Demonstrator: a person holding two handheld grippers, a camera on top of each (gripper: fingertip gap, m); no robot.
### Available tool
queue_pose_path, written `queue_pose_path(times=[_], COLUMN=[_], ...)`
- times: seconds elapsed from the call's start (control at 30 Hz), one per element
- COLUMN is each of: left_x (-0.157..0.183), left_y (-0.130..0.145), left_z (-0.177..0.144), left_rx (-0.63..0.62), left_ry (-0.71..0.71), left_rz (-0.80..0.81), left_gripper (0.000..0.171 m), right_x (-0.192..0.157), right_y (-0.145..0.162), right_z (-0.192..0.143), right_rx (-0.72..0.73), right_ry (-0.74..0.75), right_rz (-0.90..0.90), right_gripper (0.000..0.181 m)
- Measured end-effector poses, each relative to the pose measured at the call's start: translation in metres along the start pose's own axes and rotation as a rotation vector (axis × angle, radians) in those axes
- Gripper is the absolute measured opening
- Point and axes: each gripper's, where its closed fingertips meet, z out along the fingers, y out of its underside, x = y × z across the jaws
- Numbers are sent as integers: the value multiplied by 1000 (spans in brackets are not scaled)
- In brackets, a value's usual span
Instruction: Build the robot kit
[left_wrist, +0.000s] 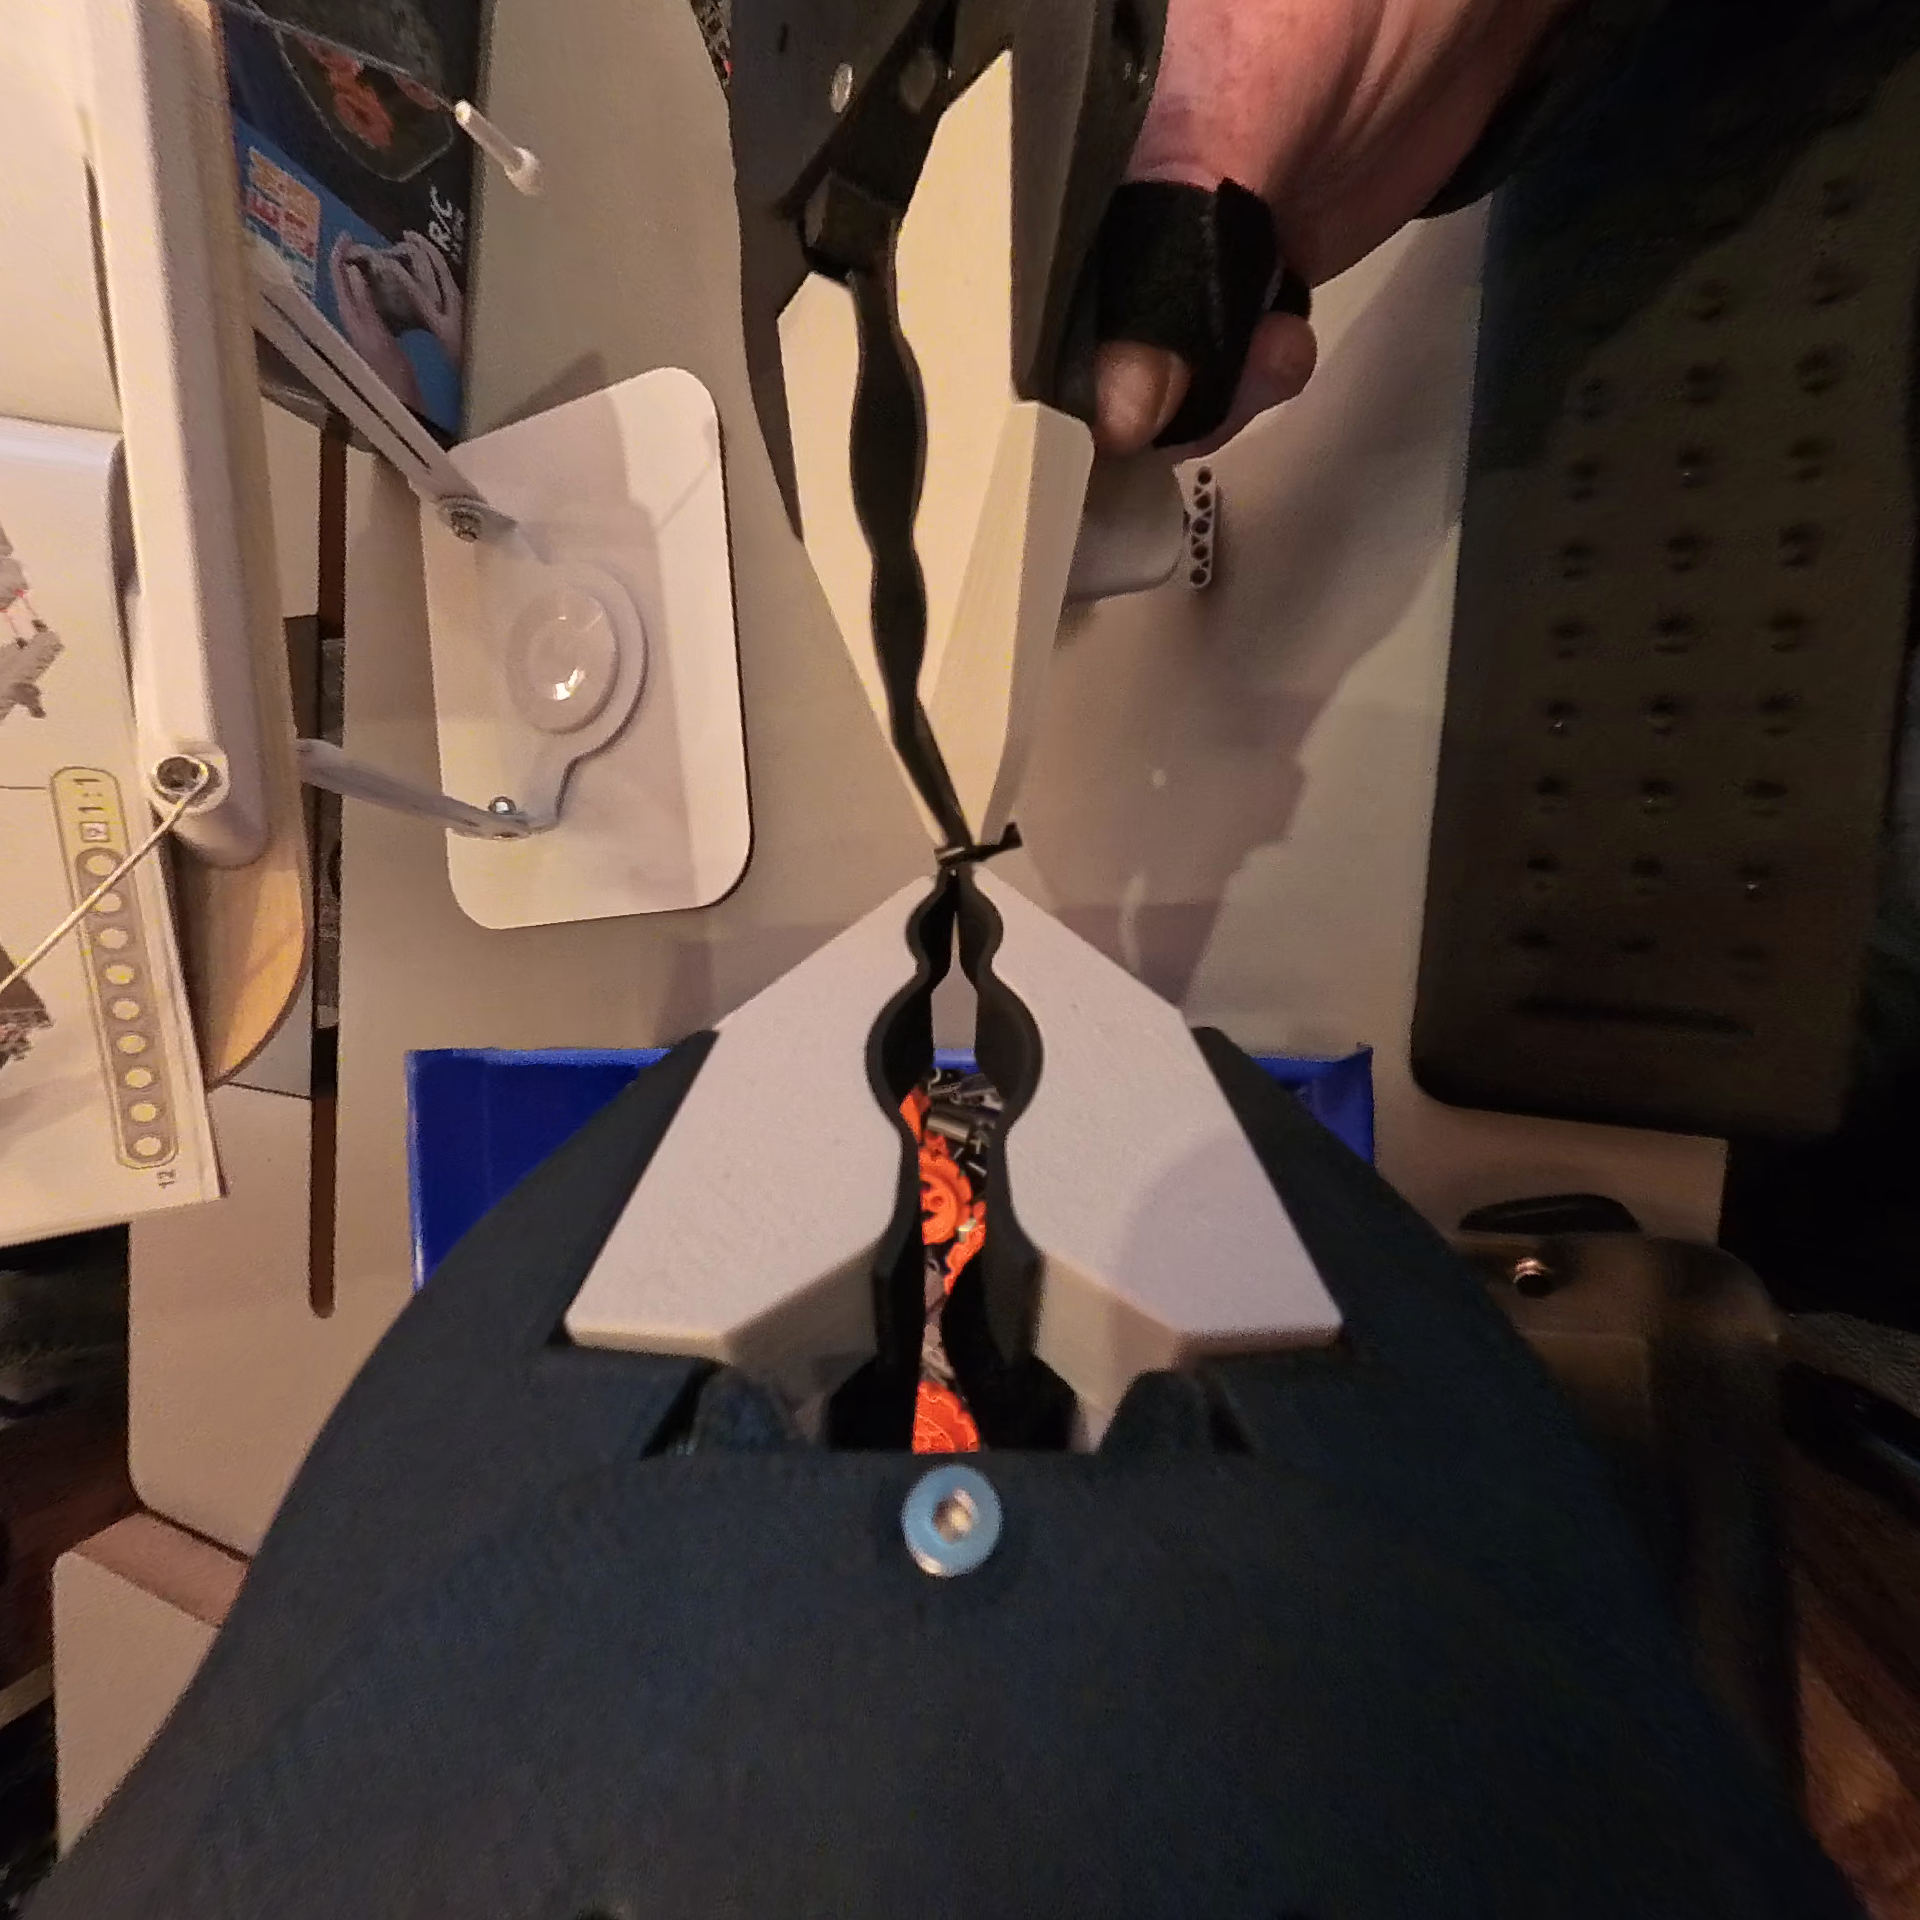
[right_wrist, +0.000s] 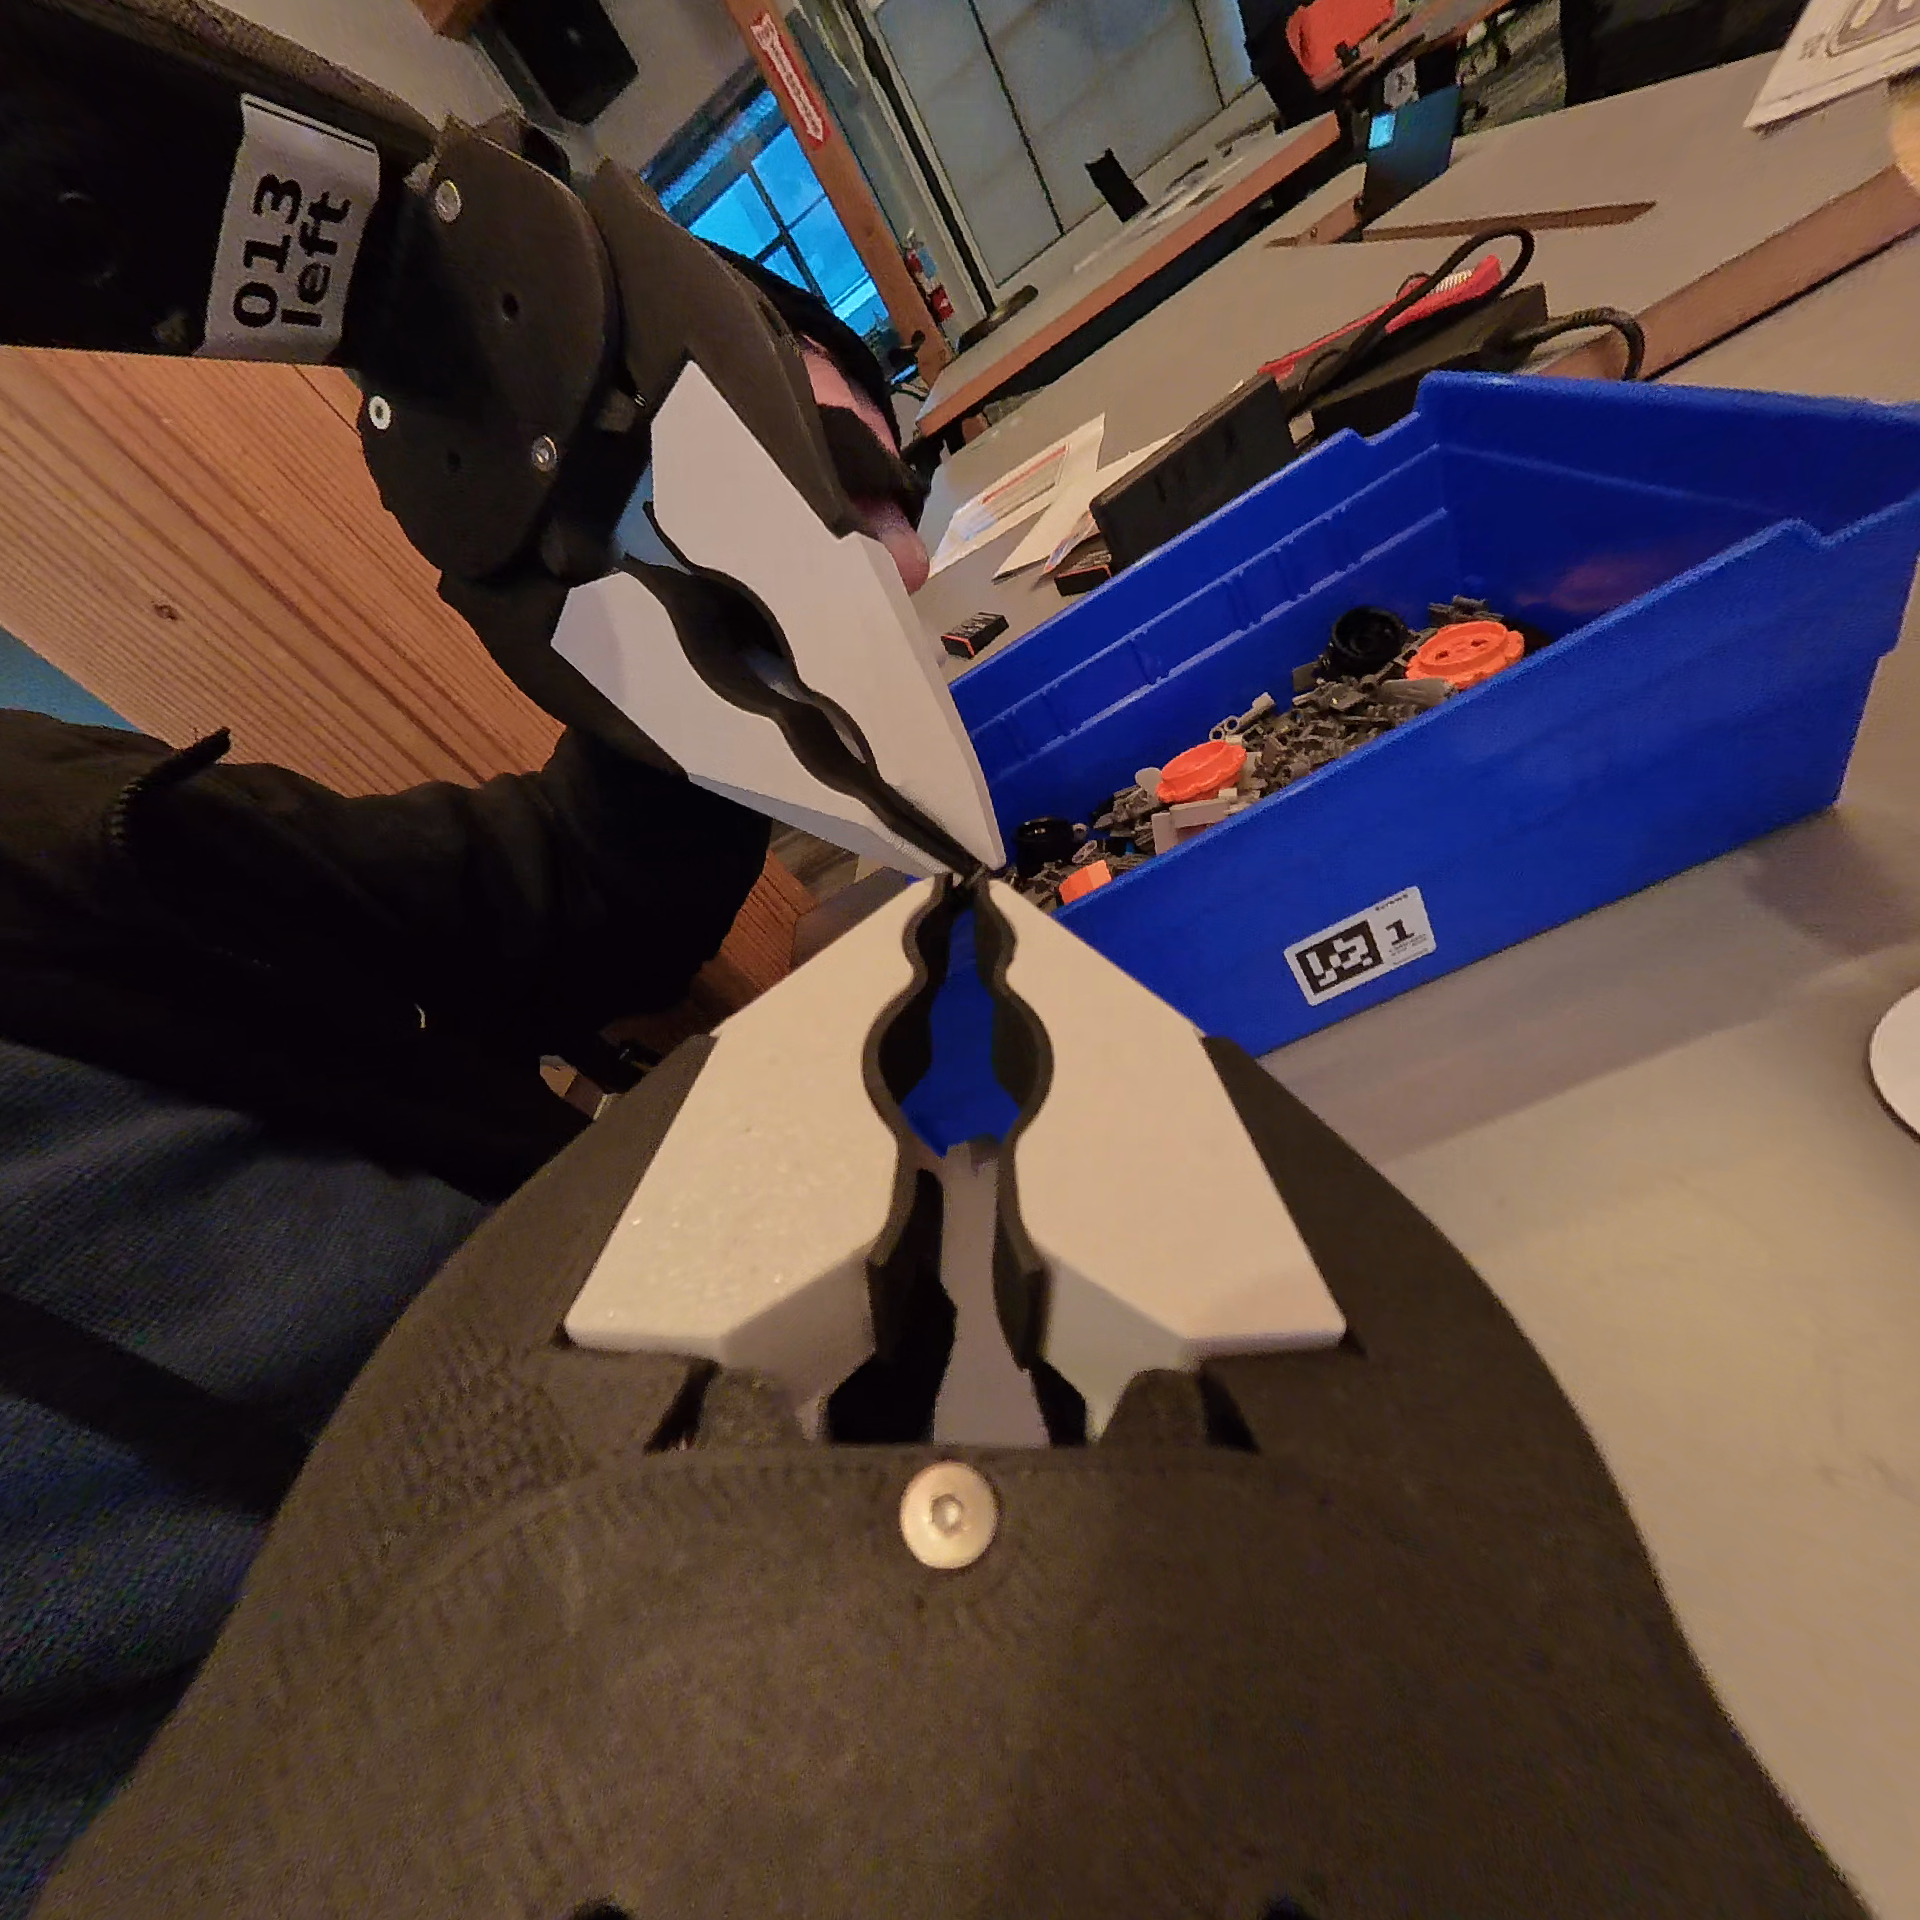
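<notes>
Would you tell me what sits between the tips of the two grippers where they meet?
A tiny black part spans the tips of the left gripper and the right gripper. The left wrist view shows it best; its exact kind is too small to tell.

A workshop: long grey worktables (right_wrist: 1558, 1351), a blue parts bin (right_wrist: 1558, 831) of small plastic pieces, a magnifier stand (left_wrist: 582, 665) at 10 o'clock, large windows (right_wrist: 748, 208) at 12.

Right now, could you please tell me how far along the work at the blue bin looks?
Done: nothing assembled shows. In hand: left tongs and right tongs, both shut, meet at a tiny black piece; which grips it is unclear. Left: loose parts lie in the blue bin.
</notes>
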Motion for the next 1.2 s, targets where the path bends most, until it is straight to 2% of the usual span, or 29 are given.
queue_pose_path(times=[0.1, 0.23, 0.4, 0.53, 0.8, 1.0, 1.1, 1.2], left_x=[-2, -2, -3, -5, -4, 0, 3, 4], left_y=[-5, 5, 41, 67, 87, 86, 85, 85], left_z=[2, -1, -7, -6, -5, 2, 5, 7], left_rx=[35, 13, -69, -122, -174, -173, -167, -168], left_ry=[2, 20, 81, 108, 136, 164, 178, 187], left_rz=[-8, -21, -110, -149, -197, -186, -187, -191], left_gripper=[0, 0, 0, 0, 0, 0, 0, 0], right_x=[1, 2, 18, 24, 26, 25, 8, -34], right_y=[0, 9, 37, 48, 64, 63, 78, 124], right_z=[-5, -17, -38, -59, -82, -101, -114, -123], right_rx=[-1, -56, -201, -247, -242, -229, -297, -495], right_ry=[0, 22, 113, 173, 173, 183, 127, -27], right_rz=[-5, -41, -101, -139, -123, -112, -146, -211], right_gripper=[0, 0, 0, 0, 0, 0, 7, 16])
